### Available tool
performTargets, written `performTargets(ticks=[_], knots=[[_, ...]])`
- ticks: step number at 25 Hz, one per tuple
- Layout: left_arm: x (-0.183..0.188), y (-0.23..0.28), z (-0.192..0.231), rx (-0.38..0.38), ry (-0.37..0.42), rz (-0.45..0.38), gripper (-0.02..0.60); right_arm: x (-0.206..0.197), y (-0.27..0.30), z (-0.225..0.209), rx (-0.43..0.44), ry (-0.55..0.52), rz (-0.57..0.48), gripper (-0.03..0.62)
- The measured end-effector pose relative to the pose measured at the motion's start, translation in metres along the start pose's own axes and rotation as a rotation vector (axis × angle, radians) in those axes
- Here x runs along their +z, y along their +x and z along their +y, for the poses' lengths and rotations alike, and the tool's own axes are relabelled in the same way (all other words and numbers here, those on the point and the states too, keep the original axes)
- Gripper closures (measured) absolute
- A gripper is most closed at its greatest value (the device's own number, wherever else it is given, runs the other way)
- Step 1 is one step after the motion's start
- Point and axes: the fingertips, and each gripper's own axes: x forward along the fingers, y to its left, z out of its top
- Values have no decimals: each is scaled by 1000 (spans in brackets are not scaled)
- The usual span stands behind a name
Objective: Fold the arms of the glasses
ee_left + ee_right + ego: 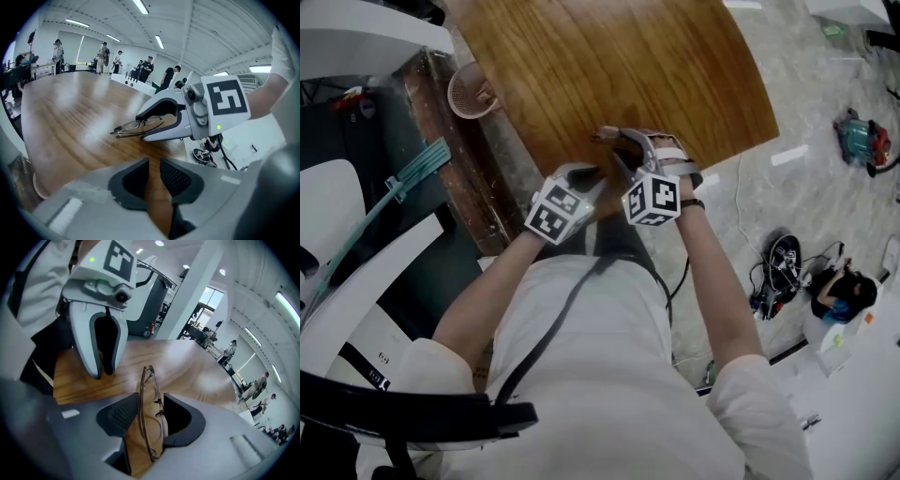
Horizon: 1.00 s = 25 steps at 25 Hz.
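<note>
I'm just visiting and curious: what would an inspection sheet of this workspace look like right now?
Surface: brown wooden table with a curved edge.
Job's things: glasses, apparently folded flat, standing on edge between the right gripper jaws.
Clutter: pinkish mesh basket beside the table's left edge.
Grippers: right gripper shut on the glasses; left gripper empty, jaws slightly apart.
Cables: tangle of cables on the floor, to the right.
Surroundings: open hall; people standing beyond the table; one person sitting on the floor.

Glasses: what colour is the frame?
Glasses have a thin brownish frame; right gripper view shows it best.
</note>
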Motion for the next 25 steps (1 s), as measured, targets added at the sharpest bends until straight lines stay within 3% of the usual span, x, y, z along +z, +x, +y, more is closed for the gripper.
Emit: performTargets(ticks=[6,15,18,21,25], knots=[[-6,-14,1,49,-25,-30,497,-5,7,3,-30,-101,21,410],[16,-47,-15,148,-43,-175,523,-6,-6,7,-20,2,22,364],[34,-57,-20,173,-31,-215,523,-4,-25,1,-48,116,-16,364],[51,-72,-24,196,-33,-264,554,1,-57,-4,-81,328,-91,368],[74,-92,-40,196,-13,-332,577,2,-109,-5,-134,575,-186,482]])
